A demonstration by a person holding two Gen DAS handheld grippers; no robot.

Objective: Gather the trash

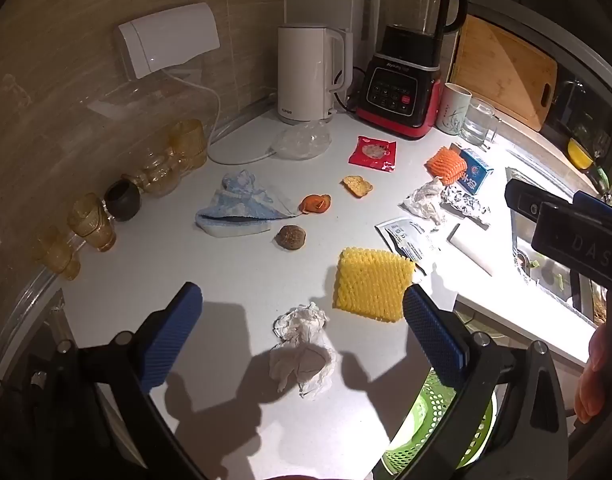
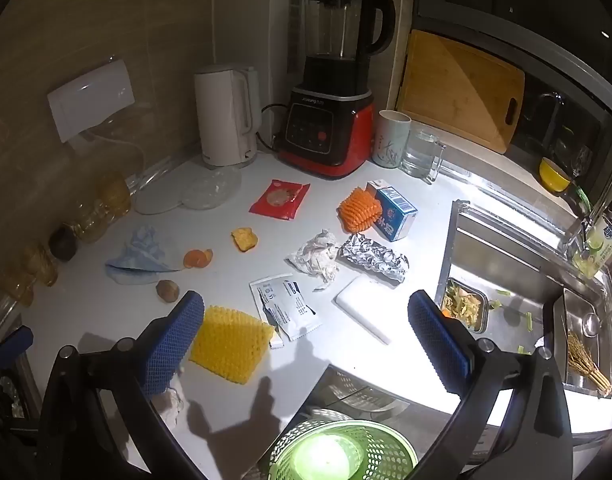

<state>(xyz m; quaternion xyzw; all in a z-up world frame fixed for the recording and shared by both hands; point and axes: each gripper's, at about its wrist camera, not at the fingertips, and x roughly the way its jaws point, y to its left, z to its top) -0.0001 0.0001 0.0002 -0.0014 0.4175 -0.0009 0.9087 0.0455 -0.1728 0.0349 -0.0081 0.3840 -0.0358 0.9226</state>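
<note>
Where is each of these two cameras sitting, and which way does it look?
Left wrist: on the left gripper, looking down at a crumpled tissue; open jaws, fingertips show.
Right wrist: on the right gripper, over the counter edge and green basket; open jaws.
Shared: yellow foam net, kettle.

I see a smooth, matt white table (image 2: 106, 312). On it lie crumpled paper tissue (image 1: 302, 354), a bumpy yellow foam net (image 1: 371, 284), a ribbed orange foam net (image 2: 359, 210), wrinkled shiny foil (image 2: 373, 258), a glossy red plastic packet (image 2: 280, 199) and a soft, fuzzy blue cloth (image 1: 242, 210). Far back stand a satin white plastic kettle (image 2: 226, 114), a glossy black and red blender (image 2: 329, 132) with a clear jar, a clear glass mug (image 2: 419, 154) and a grained wooden board (image 2: 461, 88). The sink (image 2: 505, 264) at right is brushed metal. My left tool (image 1: 302, 316) and right tool (image 2: 306, 328) carry blue, ridged rubbery pads (image 1: 172, 330). Near me is a perforated green plastic basket (image 2: 389, 452).
</note>
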